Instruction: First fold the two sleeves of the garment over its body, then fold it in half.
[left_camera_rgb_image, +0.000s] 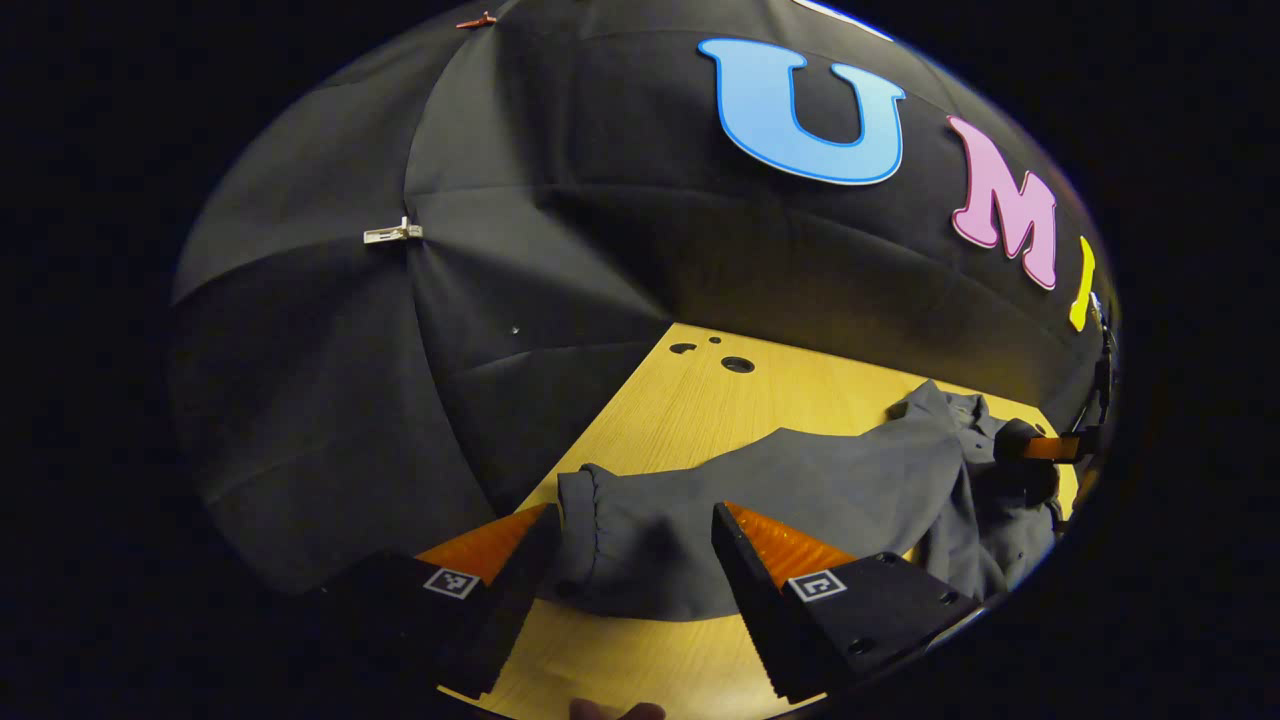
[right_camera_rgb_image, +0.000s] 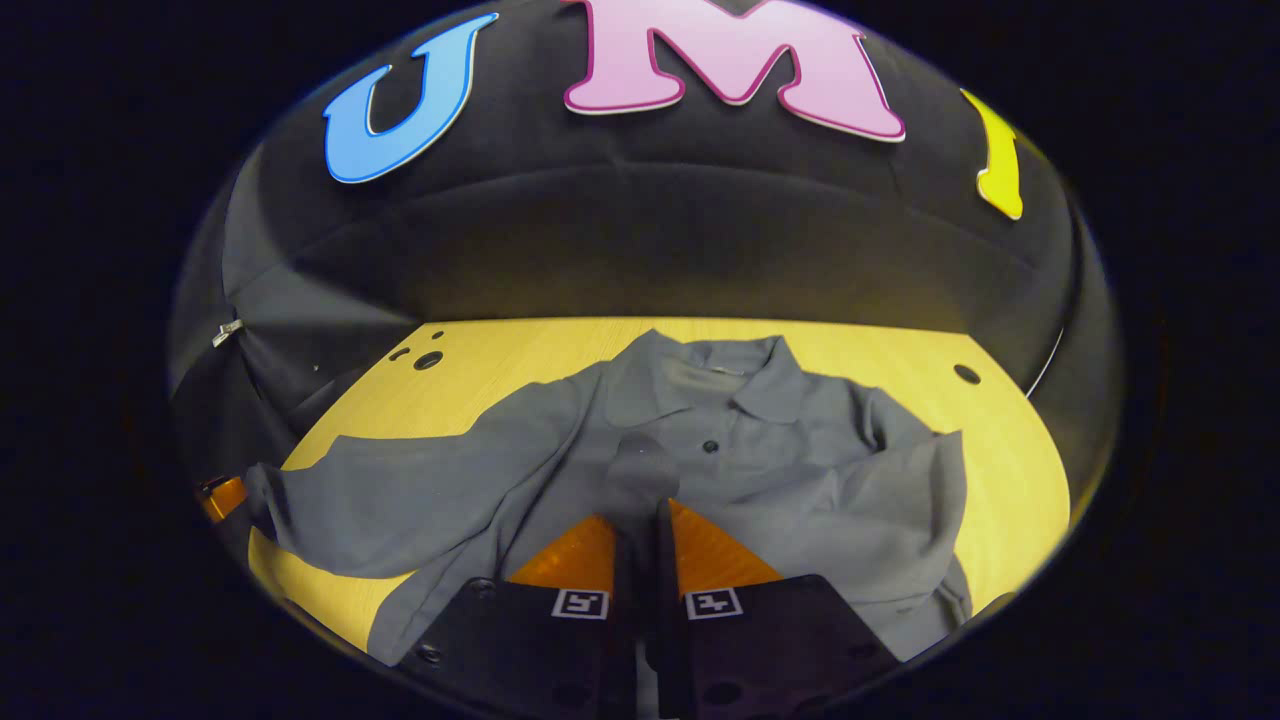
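The left gripper (left_camera_rgb_image: 640, 520) hangs with its fingers spread wide, one on either side of the elastic cuff (left_camera_rgb_image: 580, 525) that ends the grey shirt's (left_camera_rgb_image: 850, 490) long sleeve (left_camera_rgb_image: 760, 480). Whether either finger touches the cloth cannot be told; the cuff lies between them, flat on the yellow wooden table (left_camera_rgb_image: 640, 420). From the cuff the sleeve runs off to the right toward the shirt's body, where the other gripper shows at the far edge, over the cloth.

In the right gripper view, the same sleeve (right_camera_rgb_image: 400, 490) stretches out to the left of the shirt's body (right_camera_rgb_image: 760, 470), and the tip of the left gripper (right_camera_rgb_image: 222, 497) peeps in beside its end. The shirt lies face up on the table (right_camera_rgb_image: 520, 350), collar (right_camera_rgb_image: 720, 375) toward the black cloth wall (right_camera_rgb_image: 640, 240), a dark button (right_camera_rgb_image: 710, 446) below the collar. The right gripper (right_camera_rgb_image: 640, 520) is pressed nearly together over the shirt's front, with a raised ridge of grey cloth (right_camera_rgb_image: 640, 470) just ahead of its tips; the fabric seems pinched between them, though the grip itself is hidden. To the right of the body, the second sleeve (right_camera_rgb_image: 900, 490) lies crumpled and partly folded inward. Round holes (right_camera_rgb_image: 428, 359) pierce the tabletop to the shirt's left.
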